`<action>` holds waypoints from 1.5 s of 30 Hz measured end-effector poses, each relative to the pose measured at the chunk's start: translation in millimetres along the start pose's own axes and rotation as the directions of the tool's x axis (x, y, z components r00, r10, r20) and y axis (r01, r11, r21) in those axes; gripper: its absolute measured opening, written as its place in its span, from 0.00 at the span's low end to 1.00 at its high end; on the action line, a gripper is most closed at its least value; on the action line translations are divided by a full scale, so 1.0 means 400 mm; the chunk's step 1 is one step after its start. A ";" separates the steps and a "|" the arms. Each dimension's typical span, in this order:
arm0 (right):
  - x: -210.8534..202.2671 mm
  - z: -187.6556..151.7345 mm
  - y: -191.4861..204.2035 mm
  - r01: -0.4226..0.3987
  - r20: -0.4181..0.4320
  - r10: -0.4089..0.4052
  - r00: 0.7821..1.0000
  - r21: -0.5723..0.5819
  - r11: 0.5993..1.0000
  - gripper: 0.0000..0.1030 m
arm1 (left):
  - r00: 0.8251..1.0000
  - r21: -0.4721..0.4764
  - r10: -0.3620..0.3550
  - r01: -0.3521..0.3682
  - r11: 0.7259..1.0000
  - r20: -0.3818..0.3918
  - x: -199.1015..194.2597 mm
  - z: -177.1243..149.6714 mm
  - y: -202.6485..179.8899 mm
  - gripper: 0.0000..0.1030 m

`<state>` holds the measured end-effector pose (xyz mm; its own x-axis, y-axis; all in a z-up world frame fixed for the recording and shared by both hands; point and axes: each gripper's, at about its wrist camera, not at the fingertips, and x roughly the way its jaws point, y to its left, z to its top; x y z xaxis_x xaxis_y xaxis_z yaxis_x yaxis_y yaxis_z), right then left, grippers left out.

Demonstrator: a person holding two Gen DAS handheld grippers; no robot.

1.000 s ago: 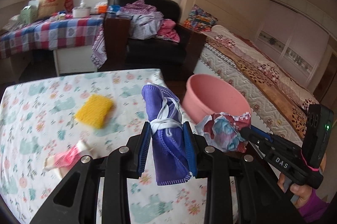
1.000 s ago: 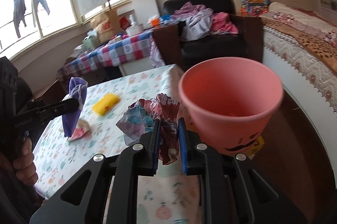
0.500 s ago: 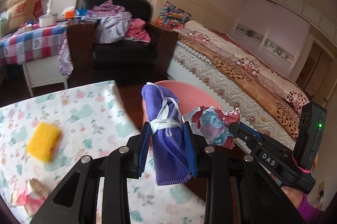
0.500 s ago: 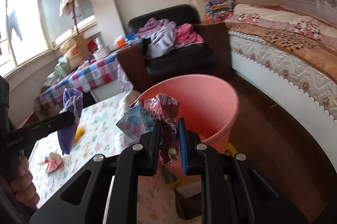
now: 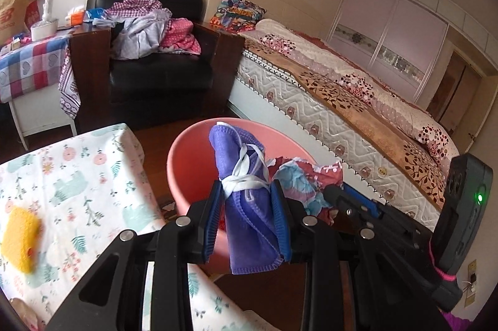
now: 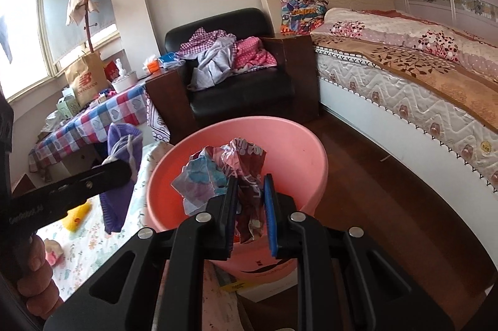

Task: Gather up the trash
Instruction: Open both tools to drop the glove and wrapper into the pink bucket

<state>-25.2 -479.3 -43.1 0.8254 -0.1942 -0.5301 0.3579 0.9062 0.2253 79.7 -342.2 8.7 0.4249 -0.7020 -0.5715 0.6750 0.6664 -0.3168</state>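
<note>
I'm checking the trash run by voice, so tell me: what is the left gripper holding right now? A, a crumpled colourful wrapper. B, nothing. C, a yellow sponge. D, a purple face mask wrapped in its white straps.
D: the left gripper is clamped on the purple face mask, held in front of the pink bin.

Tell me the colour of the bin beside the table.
Pink, plain inside. The bin shows best in the right wrist view.

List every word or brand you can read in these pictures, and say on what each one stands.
"new balance": on the brown paper bag.
White lettering on the side of the left claw: too blurred to read.
Print on the crumpled wrapper and on the pink bin: unreadable.
</note>
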 end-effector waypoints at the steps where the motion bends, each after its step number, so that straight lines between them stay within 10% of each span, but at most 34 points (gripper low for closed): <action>1: 0.006 -0.001 -0.002 0.003 -0.004 -0.003 1.000 0.001 1.000 0.16 | 1.000 -0.002 -0.002 0.002 1.000 -0.005 0.010 0.001 0.000 0.29; 38: 0.065 -0.018 0.010 0.032 -0.044 -0.032 0.999 -0.011 0.999 0.17 | 0.999 -0.019 0.028 -0.029 0.999 -0.015 0.042 -0.021 0.026 0.49; 45: 0.061 -0.025 0.006 0.014 -0.054 -0.014 0.998 0.009 1.000 0.30 | 0.999 -0.006 0.032 -0.032 0.999 -0.009 0.014 -0.028 0.014 0.51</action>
<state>-8.4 -478.0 -63.6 0.7957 -0.1859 -0.5765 0.3733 0.9000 0.2250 79.0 -339.6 -4.7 0.4407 -0.6779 -0.5884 0.6575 0.6901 -0.3025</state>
